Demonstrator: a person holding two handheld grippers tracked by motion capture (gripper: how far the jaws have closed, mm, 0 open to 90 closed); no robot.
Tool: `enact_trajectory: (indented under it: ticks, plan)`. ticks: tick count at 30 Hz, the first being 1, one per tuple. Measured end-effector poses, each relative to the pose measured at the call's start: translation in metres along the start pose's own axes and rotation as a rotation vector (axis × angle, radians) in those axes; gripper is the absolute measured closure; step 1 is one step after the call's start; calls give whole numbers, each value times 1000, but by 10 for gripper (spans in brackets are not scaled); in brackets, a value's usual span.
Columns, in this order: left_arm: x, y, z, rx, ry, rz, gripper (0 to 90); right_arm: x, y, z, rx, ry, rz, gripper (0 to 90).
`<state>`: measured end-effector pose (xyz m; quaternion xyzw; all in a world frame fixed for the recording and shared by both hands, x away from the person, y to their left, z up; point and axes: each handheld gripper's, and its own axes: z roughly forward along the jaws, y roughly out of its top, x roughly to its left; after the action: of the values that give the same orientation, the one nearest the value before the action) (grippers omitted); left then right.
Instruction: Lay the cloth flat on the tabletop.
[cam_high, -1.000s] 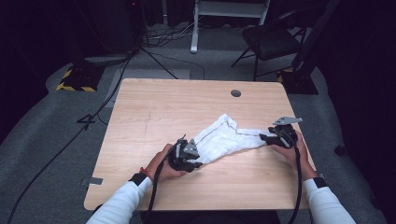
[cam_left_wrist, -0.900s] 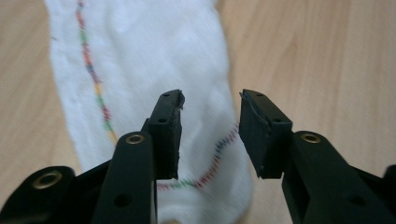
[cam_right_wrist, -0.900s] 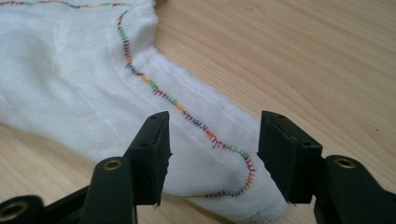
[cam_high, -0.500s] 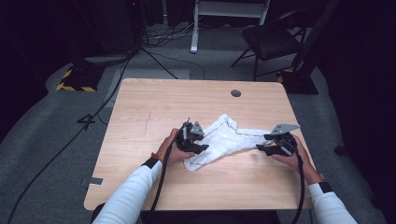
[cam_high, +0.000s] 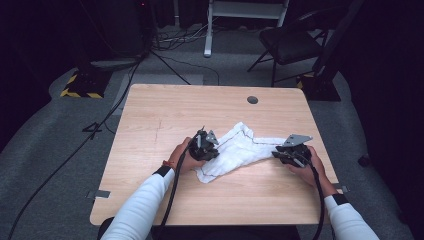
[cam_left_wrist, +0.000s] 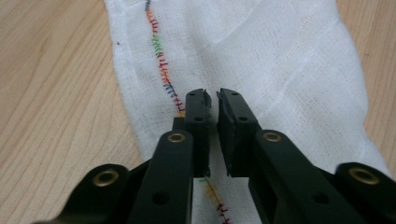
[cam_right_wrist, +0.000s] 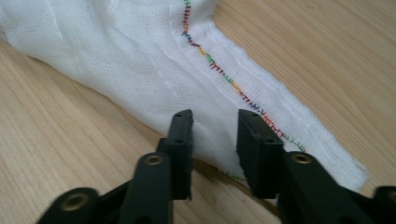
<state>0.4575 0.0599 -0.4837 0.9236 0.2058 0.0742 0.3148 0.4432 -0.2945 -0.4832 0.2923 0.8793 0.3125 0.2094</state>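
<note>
A white gauze cloth (cam_high: 242, 150) with a multicoloured stitched hem lies crumpled on the wooden table (cam_high: 165, 115), right of centre. My left gripper (cam_high: 215, 149) rests over the cloth's left end. In the left gripper view its jaws (cam_left_wrist: 212, 95) stand almost together with only a thin slit and nothing between them, above the cloth (cam_left_wrist: 271, 56) beside the hem. My right gripper (cam_high: 276, 154) is at the cloth's right tip. In the right gripper view it (cam_right_wrist: 215, 116) is open, and its jaws straddle the edge of the cloth (cam_right_wrist: 116, 56) close to the pointed corner.
A round cable hole (cam_high: 252, 99) sits near the table's far edge. Bare wood spreads to the left and far side. On the floor beyond stand a dark chair (cam_high: 290, 42), a white frame, cables and a yellow-black striped block (cam_high: 80, 86).
My left gripper moved up and away from the near edge, onto the cloth's left part, which is now more bunched. My right gripper shifted slightly nearer along the cloth's right tip.
</note>
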Motion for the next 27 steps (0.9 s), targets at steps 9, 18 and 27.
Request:
enact_trajectory:
  ticks: [9, 18, 27]
  plan:
    - [0, -4, -8, -7, 5, 1, 889, 2, 20, -5, -54, -71, -50, 900]
    - [-5, -17, -24, -26, 43, 8, 893, 1, 21, -4, -30, -77, -2, 660]
    - [-17, -45, -48, -41, 50, -24, 894, -14, 12, -8, 17, -122, 53, 580]
